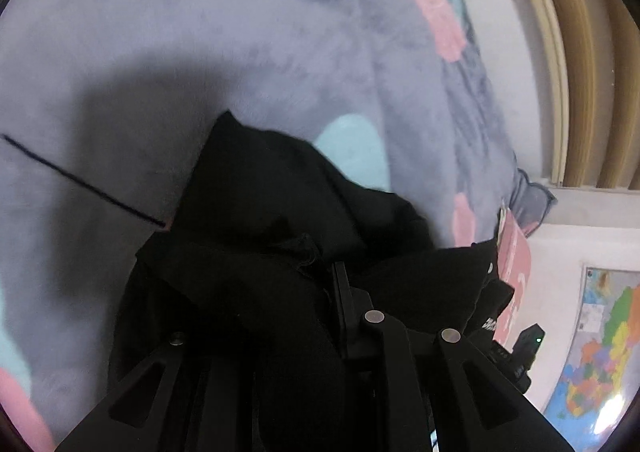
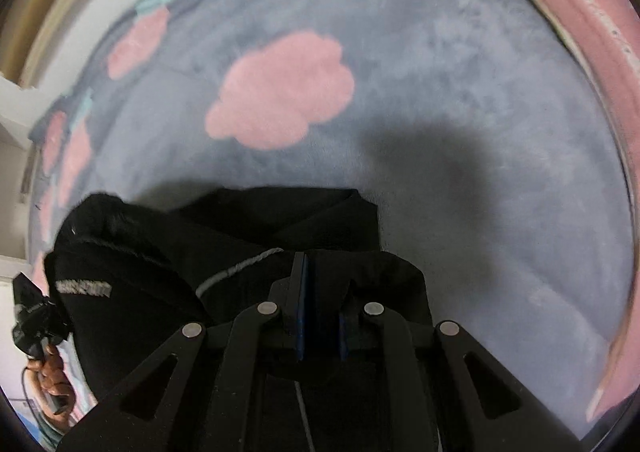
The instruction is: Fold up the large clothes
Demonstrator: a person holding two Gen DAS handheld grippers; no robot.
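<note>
Black garment (image 2: 168, 292) clamped in left gripper (image 1: 340, 292), also right gripper (image 2: 316, 284), over grey blanket (image 2: 480, 112).

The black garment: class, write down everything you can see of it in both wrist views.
The black garment is dark, soft cloth, bunched and creased, not yet folded flat. A pale cord or seam line and a small grey label show on it in the right wrist view. It hangs over a grey blanket with pink cloud shapes. The right gripper is shut on its edge; the left gripper also pinches it.
</note>
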